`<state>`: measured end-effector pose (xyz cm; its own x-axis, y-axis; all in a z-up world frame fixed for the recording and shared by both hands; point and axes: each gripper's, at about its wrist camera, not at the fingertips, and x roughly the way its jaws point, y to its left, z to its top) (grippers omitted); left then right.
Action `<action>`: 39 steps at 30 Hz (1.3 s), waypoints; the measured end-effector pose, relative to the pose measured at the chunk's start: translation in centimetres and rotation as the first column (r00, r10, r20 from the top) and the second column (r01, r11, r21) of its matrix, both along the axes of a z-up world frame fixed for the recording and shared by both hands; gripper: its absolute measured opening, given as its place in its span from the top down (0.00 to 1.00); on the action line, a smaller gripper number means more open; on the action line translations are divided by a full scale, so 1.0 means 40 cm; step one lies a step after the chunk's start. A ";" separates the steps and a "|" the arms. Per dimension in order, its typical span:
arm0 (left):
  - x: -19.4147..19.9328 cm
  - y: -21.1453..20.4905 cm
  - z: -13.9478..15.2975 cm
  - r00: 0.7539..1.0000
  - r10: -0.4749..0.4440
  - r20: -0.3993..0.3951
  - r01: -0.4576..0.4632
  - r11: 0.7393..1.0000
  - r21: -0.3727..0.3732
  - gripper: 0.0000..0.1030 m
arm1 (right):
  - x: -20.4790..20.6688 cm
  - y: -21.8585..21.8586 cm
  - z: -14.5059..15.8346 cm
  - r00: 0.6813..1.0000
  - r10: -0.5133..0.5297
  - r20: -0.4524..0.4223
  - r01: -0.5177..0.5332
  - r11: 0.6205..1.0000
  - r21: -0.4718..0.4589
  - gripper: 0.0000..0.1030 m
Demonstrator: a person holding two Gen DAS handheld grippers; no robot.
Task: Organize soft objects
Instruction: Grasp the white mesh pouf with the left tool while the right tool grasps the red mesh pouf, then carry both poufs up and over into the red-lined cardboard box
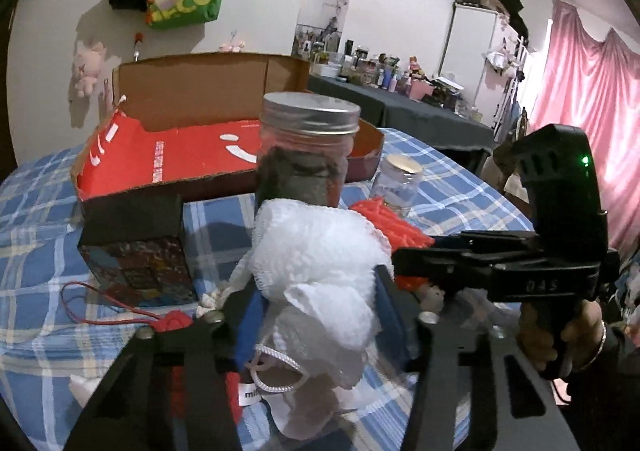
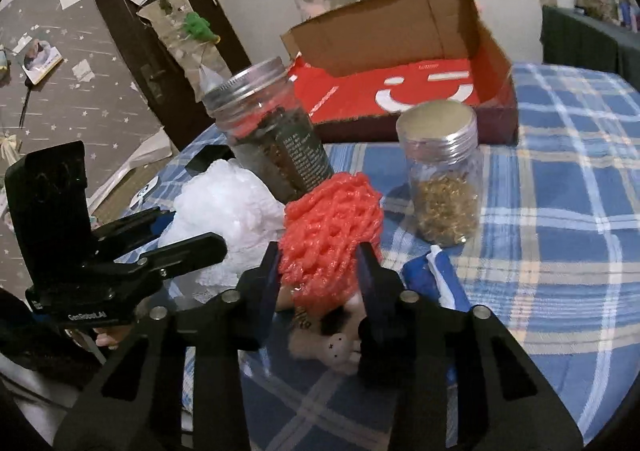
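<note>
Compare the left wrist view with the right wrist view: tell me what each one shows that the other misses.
Only the left wrist view shows the red cord and the dark printed box. Only the right wrist view shows the small plush toy under the orange foam net, and the gold contents of the small jar. Both show the white mesh puff, the tall jar and the red-lined cardboard box.

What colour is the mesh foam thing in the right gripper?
Bright orange-red foam net, clamped in the right gripper; clearest in the right wrist view.
</note>
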<state>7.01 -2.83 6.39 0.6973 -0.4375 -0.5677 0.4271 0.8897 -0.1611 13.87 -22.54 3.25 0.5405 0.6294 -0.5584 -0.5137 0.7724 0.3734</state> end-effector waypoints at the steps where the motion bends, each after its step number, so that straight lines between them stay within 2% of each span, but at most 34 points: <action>1: -0.001 0.002 0.002 1.000 -0.004 0.003 0.004 1.000 -0.003 0.58 | -0.011 0.000 0.005 1.000 -0.010 0.020 0.011 1.000 -0.006 0.68; 7: -0.011 0.023 0.023 1.000 0.002 0.013 -0.002 0.999 -0.034 0.69 | -0.075 0.003 0.037 0.991 -0.074 0.114 0.078 0.996 -0.031 0.69; 12: -0.027 0.039 0.047 0.999 0.003 0.041 -0.002 0.999 -0.040 0.70 | -0.113 0.005 0.076 0.981 -0.101 0.164 0.107 0.994 -0.026 0.69; 28: -0.048 0.133 0.114 0.994 0.058 0.091 -0.052 0.997 -0.059 0.71 | -0.147 -0.009 0.135 0.966 -0.148 0.211 0.155 0.988 -0.018 0.69; 39: -0.033 0.218 0.163 0.983 0.140 0.119 -0.137 0.990 -0.041 0.71 | -0.134 -0.077 0.170 0.943 -0.237 0.234 0.251 0.967 -0.035 0.69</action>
